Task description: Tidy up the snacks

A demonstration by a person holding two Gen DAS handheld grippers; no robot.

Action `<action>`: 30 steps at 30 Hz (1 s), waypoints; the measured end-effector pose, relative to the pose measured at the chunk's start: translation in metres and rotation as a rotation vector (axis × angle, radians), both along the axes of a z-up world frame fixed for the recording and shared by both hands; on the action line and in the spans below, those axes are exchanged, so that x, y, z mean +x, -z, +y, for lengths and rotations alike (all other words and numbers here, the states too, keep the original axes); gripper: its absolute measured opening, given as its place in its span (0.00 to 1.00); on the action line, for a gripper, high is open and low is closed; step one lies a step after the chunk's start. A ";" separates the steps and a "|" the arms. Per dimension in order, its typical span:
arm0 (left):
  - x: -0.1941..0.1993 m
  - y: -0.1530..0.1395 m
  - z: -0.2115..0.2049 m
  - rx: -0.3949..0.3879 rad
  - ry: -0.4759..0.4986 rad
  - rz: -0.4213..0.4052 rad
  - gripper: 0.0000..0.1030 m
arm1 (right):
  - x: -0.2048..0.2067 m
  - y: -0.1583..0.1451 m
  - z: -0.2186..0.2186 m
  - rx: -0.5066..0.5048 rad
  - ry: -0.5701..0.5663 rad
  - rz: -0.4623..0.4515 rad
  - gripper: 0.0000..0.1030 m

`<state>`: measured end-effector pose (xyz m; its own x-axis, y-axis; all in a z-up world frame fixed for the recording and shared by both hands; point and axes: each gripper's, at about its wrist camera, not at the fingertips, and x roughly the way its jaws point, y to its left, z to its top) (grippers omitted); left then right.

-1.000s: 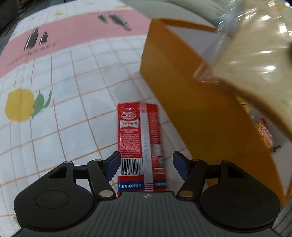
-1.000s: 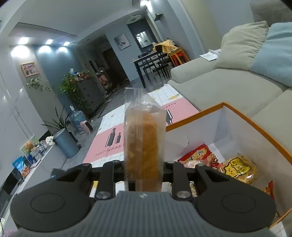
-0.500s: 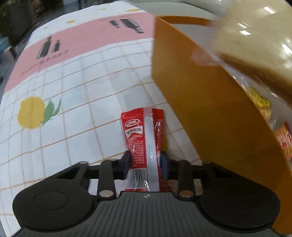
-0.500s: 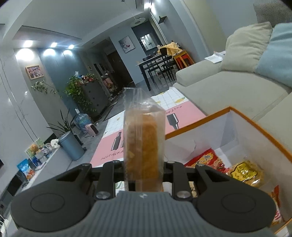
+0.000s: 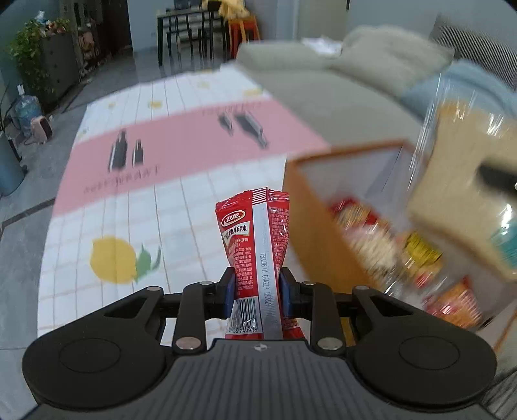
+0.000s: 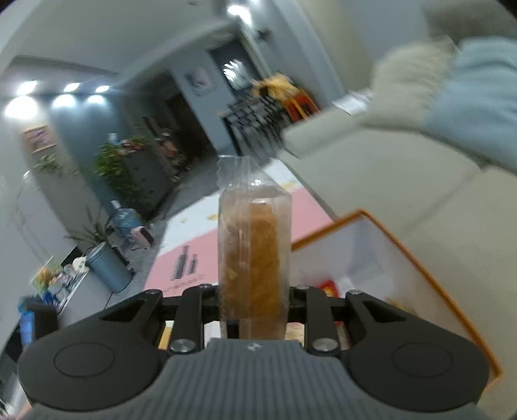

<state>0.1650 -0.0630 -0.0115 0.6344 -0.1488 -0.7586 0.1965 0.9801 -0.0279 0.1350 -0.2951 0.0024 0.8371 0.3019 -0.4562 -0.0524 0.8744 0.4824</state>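
Note:
My left gripper (image 5: 255,295) is shut on a red snack packet (image 5: 253,232) and holds it upright above the patterned mat (image 5: 161,206). To its right stands an orange box (image 5: 318,226) with white inner walls and several snack packs inside. My right gripper (image 6: 253,305) is shut on a clear-wrapped bread pack (image 6: 253,255), held upright over the left part of the orange box (image 6: 429,274). The bread pack also shows blurred at the right of the left wrist view (image 5: 465,200).
A grey sofa (image 6: 404,168) with beige and blue cushions lies behind the box. Plants and a cabinet (image 6: 135,174), a blue bin (image 6: 106,265) and a dining table (image 5: 190,29) stand further off on the floor.
My left gripper closed on the red packet and lifted it off the mat. My right gripper, still holding the bread pack, shifted and tilted over the box; both views are blurred by motion.

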 end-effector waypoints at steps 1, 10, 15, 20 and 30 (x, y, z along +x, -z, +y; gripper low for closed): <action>0.001 -0.008 0.000 -0.012 0.000 -0.016 0.30 | 0.008 0.003 -0.013 0.041 0.014 0.047 0.22; -0.006 -0.046 -0.025 -0.138 0.067 -0.059 0.30 | 0.092 0.072 -0.064 0.339 -0.015 0.390 0.25; 0.005 -0.031 -0.053 -0.154 0.064 -0.009 0.30 | 0.114 0.076 -0.055 0.208 0.033 0.516 0.75; 0.006 -0.022 -0.080 -0.175 0.102 0.029 0.32 | 0.078 0.029 -0.068 0.018 0.010 0.402 0.76; -0.019 -0.029 -0.121 0.003 0.120 -0.086 0.84 | -0.012 -0.023 -0.112 -0.086 0.084 0.233 0.76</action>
